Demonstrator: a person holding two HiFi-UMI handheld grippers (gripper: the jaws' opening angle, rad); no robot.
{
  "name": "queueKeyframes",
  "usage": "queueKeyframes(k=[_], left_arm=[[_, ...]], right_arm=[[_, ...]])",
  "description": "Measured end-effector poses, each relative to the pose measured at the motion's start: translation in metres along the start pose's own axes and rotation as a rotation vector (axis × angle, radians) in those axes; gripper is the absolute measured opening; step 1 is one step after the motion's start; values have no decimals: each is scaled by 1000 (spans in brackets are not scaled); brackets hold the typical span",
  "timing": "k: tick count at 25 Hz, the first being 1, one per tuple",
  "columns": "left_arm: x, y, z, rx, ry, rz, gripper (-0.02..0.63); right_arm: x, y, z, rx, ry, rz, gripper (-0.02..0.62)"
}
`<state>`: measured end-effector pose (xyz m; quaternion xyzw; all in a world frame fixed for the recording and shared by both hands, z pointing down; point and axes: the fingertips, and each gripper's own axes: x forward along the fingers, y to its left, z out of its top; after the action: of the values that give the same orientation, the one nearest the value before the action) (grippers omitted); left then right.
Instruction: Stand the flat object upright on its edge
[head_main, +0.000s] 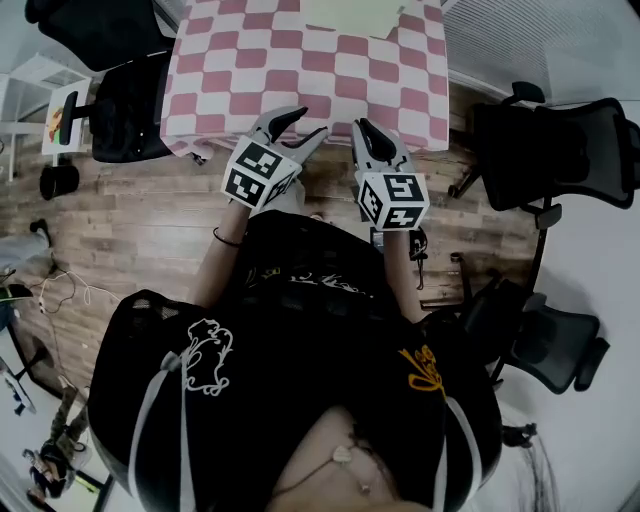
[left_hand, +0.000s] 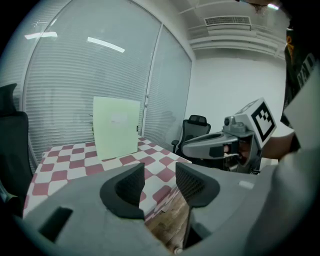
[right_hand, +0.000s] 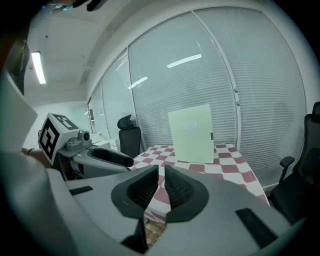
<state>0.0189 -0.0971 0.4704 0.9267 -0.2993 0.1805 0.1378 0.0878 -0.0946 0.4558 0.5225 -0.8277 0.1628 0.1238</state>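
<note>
A pale green flat panel (head_main: 350, 14) stands upright on its lower edge at the far side of a table (head_main: 300, 70) covered with a pink-and-white checked cloth. The same panel (left_hand: 116, 127) faces the left gripper view, and the panel (right_hand: 190, 134) also faces the right gripper view. My left gripper (head_main: 308, 124) hovers at the table's near edge, well short of the panel, and this gripper (left_hand: 160, 180) is open with nothing between its pads. My right gripper (head_main: 363, 128) is held beside it at the same edge; this gripper (right_hand: 161, 182) is shut on nothing.
Black office chairs stand at the table's left (head_main: 130, 105) and right (head_main: 560, 140), with another chair (head_main: 550, 340) nearer me. Window blinds (right_hand: 260, 100) run behind the table. Wooden floor (head_main: 140, 220) lies below the grippers, with cables (head_main: 60, 290) at the left.
</note>
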Motion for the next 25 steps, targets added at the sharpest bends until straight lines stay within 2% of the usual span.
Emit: queueKeyframes(k=[12,25], left_arm=[[-35,-88,-35,5,-5,50,117],[-74,-132,-69,-3,14,70,81]], right_arm=[[-81,27,-42,-25,-15,72,41],[-123,64,-68,-55,-22,129,41]])
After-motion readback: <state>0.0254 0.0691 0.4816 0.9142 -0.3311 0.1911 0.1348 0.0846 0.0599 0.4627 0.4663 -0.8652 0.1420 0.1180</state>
